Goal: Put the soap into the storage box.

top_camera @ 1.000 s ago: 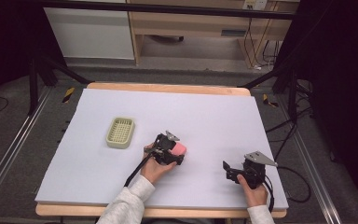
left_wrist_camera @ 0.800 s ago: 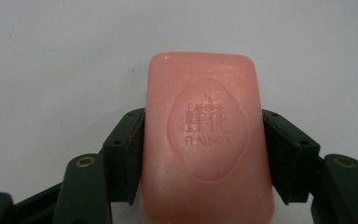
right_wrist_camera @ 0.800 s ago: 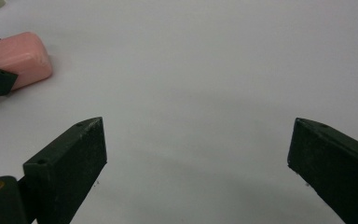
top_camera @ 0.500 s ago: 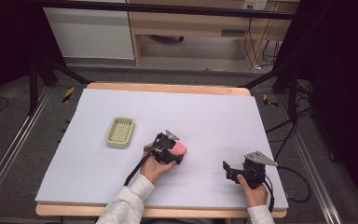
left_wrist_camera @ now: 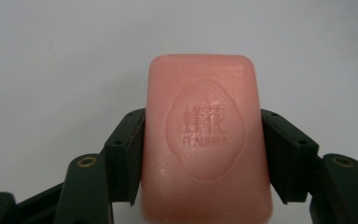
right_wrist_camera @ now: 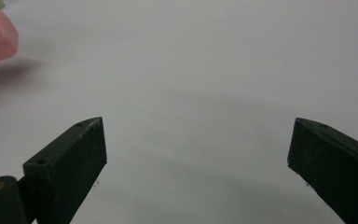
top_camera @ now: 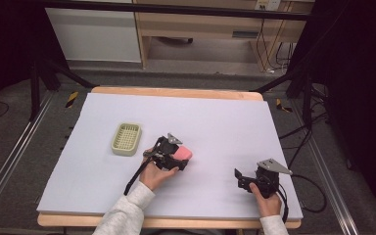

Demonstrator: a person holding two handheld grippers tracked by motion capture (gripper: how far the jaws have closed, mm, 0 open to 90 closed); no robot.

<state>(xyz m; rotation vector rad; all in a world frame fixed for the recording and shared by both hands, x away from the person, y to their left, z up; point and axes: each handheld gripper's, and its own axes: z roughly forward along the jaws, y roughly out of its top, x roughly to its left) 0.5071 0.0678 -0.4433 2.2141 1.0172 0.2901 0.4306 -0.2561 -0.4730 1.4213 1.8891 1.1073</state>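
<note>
My left tongs (top_camera: 180,157) are pinching a pink soap bar (left_wrist_camera: 205,140), one jaw pressed against each long side, the embossed face turned up toward my camera. The bar sticks out past the jaw tips over the white surface (top_camera: 225,122). Just behind and to the left of these tongs sits a pale green slatted soap dish (top_camera: 126,139), apart from them. My right tongs (top_camera: 238,177) rest low over the surface, well off to the right of the left ones, jaws spread wide with nothing between them. From their camera the soap shows far off at the upper left.
</note>
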